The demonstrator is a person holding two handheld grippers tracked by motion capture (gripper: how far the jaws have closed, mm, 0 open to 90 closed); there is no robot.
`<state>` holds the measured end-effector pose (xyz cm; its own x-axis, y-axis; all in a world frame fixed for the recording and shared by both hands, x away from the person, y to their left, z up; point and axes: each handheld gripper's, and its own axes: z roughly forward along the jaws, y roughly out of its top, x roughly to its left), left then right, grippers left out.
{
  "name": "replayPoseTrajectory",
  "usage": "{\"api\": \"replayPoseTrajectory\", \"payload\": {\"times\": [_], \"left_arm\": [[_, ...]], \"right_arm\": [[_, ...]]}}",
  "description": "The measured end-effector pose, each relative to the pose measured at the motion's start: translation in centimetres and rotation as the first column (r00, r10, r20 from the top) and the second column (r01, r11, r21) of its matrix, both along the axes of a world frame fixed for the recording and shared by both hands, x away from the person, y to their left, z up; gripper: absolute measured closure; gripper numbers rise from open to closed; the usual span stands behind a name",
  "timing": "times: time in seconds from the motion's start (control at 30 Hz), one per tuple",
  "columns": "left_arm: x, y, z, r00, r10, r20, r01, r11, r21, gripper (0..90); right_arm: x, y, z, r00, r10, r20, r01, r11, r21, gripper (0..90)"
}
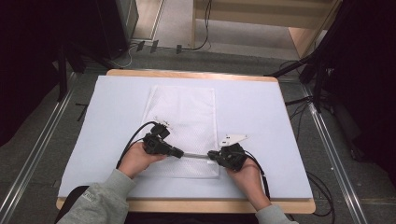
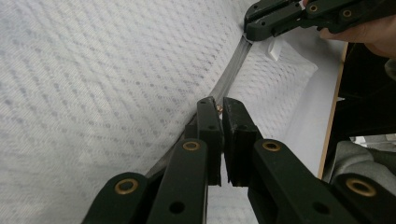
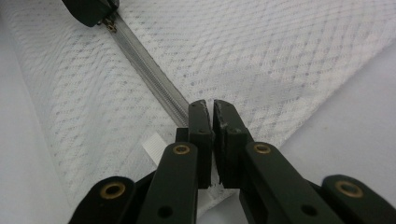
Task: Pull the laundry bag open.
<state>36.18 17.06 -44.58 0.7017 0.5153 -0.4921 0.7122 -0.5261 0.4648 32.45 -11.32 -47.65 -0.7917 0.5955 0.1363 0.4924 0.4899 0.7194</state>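
A white mesh bag (image 1: 181, 130) lies flat on the pale table cover (image 1: 261, 112), running from the middle of the table down toward six o'clock, its grey zipper (image 1: 195, 155) stretched along the near edge; the person works that edge with both tools.

The bag looks light and limp, the sort of netting that bunches and slides on the smooth cover the moment it is tugged; I'd judge it needs pinning at one end while the other is drawn (the fabric alone gives nothing to pull against). The firm places to take hold are the zipper tape and the small brass slider (image 2: 219, 108), not the open mesh, which would just stretch.

The left gripper (image 1: 179, 152) sits at about seven o'clock of the bag, its jaws drawn almost together; in the left gripper view (image 2: 222, 109) the slider's pull shows pinched at the tips. The right gripper (image 1: 211, 155), at about five o'clock, is likewise narrowed to a slit; in the right gripper view (image 3: 209, 108) the tips clamp the zipper's end by the corner, near a small white tag (image 3: 154, 147). Between the two tools the zipper runs taut and straight.
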Motion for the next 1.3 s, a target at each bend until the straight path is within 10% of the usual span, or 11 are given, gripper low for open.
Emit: {"api": "replayPoseTrajectory", "payload": {"times": [1.3], "left_arm": [[-0.2,3.0,0.5,0.9995,0.026,-0.021,-0.025,0.9995,0.021,88.1]], "right_arm": [[0.2,0.0,0.0,1.0000,0.008,-0.004,-0.008,1.0000,-0.001,88.1]]}}
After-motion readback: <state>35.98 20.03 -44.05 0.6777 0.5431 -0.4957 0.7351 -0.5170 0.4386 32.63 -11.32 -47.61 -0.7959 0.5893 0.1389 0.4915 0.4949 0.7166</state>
